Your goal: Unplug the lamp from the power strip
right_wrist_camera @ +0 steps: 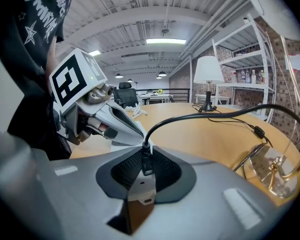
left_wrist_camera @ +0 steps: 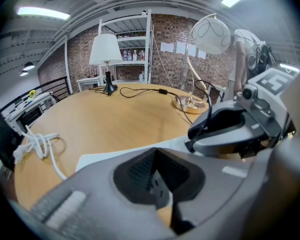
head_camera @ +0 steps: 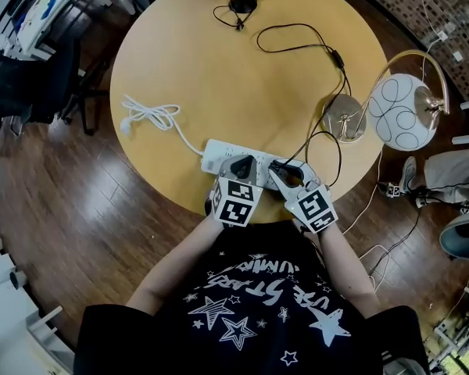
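Two grippers, head view: the left gripper [head_camera: 242, 165] and the right gripper [head_camera: 285, 172] sit side by side, nearly touching, at the near edge of the round wooden worktop [head_camera: 219, 69].
Power strip, head view: the white power strip [head_camera: 214, 153] lies under both gripper tips and reaches out past the left gripper's left side.
Lamp, head view: the lamp [head_camera: 402, 112], with a globe shade and a round metal base, stands well to the right of the right gripper and beyond it. Its black cord [head_camera: 328, 49] loops across the worktop to the right gripper's tip.
White cord, head view: a white cord [head_camera: 152, 116] lies loosely coiled, well to the left of the left gripper and beyond it.
Left gripper view, jaws: pressed together at the tips, pinching nothing. The power strip's socket slots show just behind the tips.
Left gripper view, contact: whether the tips bear on the power strip cannot be told.
Left gripper view, neighbour: the right gripper is just to the right, with the black cord rising from its tip.
Right gripper view, jaws: pinching the black plug [right_wrist_camera: 147, 165], one pad on each side.
Right gripper view, plug: upright between the pads, its lower end meeting the white power strip. The black cord arches up and away to the right, toward the lamp's base.
Right gripper view, neighbour: the left gripper is just to the left, its tip angled down at the power strip.
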Action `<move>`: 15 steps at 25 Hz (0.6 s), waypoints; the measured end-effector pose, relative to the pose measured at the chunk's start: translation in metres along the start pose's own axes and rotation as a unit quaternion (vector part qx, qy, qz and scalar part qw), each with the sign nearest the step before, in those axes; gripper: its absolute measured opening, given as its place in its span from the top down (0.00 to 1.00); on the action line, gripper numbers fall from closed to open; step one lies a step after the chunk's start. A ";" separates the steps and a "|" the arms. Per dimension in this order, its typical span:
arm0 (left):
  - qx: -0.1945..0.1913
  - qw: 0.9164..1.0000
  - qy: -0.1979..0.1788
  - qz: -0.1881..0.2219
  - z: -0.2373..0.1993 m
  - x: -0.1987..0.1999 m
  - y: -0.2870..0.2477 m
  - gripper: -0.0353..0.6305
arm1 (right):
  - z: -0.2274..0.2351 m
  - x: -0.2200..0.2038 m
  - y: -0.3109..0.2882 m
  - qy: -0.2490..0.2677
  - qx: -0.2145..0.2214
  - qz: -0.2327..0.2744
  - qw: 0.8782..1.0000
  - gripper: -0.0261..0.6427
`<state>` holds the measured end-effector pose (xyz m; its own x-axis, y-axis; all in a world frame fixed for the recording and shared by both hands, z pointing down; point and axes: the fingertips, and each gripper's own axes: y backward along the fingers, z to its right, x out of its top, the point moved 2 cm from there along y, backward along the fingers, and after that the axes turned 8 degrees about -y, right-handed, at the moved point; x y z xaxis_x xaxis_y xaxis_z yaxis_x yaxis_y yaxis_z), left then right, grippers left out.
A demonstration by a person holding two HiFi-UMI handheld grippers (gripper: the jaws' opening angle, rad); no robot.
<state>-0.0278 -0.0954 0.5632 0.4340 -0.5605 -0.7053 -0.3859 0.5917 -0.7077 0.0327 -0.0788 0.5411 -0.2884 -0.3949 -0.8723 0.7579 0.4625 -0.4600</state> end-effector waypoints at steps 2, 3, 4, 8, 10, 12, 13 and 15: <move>0.001 1.000 0.002 0.000 0.000 0.000 0.000 0.94 | 0.000 0.000 0.000 -0.003 0.000 0.002 1.000 0.86; 0.001 1.000 0.002 0.000 0.000 0.000 0.001 0.94 | 0.000 0.000 0.001 -0.005 0.000 0.003 1.000 0.86; 0.002 1.000 0.002 0.000 0.000 0.000 0.001 0.94 | 0.000 0.000 0.001 -0.007 0.000 0.005 1.000 0.86; 0.002 1.000 0.000 0.001 0.001 0.001 0.001 0.94 | 0.001 0.001 0.002 -0.015 0.000 0.009 1.000 0.86; 0.002 1.000 0.000 0.001 0.001 0.001 0.001 0.94 | 0.001 0.001 0.002 -0.018 0.000 0.011 1.000 0.86; 0.001 1.000 0.001 0.001 0.001 0.000 0.000 0.94 | 0.001 0.001 0.002 -0.019 -0.003 0.012 1.000 0.86; 0.001 1.000 0.002 0.001 0.001 0.000 0.000 0.94 | 0.001 0.001 0.003 -0.018 -0.004 0.013 1.000 0.86; 0.002 1.000 0.003 0.002 0.001 0.001 0.000 0.94 | 0.001 0.001 0.003 -0.013 -0.007 0.012 1.000 0.87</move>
<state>-0.0263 -0.0953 0.5632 0.4282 -0.5620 -0.7077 -0.3846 0.5953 -0.7054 0.0353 -0.0788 0.5393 -0.2554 -0.4043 -0.8783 0.7560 0.4828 -0.4421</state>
